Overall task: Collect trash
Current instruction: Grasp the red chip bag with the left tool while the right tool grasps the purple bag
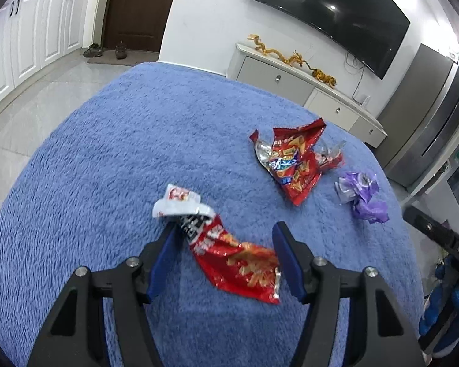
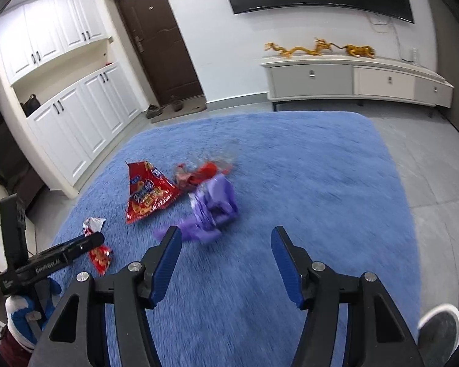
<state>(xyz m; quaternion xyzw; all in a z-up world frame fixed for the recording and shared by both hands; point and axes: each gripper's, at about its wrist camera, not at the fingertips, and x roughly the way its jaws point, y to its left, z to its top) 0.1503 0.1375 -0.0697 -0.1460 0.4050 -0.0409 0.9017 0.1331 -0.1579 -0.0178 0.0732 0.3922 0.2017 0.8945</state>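
Trash lies on a blue rug (image 1: 107,140). A red and white snack wrapper (image 1: 229,253) lies between the spread fingers of my open left gripper (image 1: 226,232); its white torn end (image 1: 180,202) pokes past the left finger. A bigger red chip bag (image 1: 293,162) and a crumpled purple wrapper (image 1: 364,195) lie farther right. In the right wrist view my right gripper (image 2: 226,235) is open and empty, just short of the purple wrapper (image 2: 211,208). The red chip bag (image 2: 147,192) lies to its left, with the small wrapper (image 2: 99,253) under the left gripper's body (image 2: 55,257).
A small red and clear wrapper (image 2: 202,174) lies behind the purple one. The rug (image 2: 321,183) sits on grey tile floor. A white TV cabinet (image 2: 352,79), white cupboards (image 2: 76,122), a brown door (image 2: 159,36) and my shoe (image 2: 440,327) are around.
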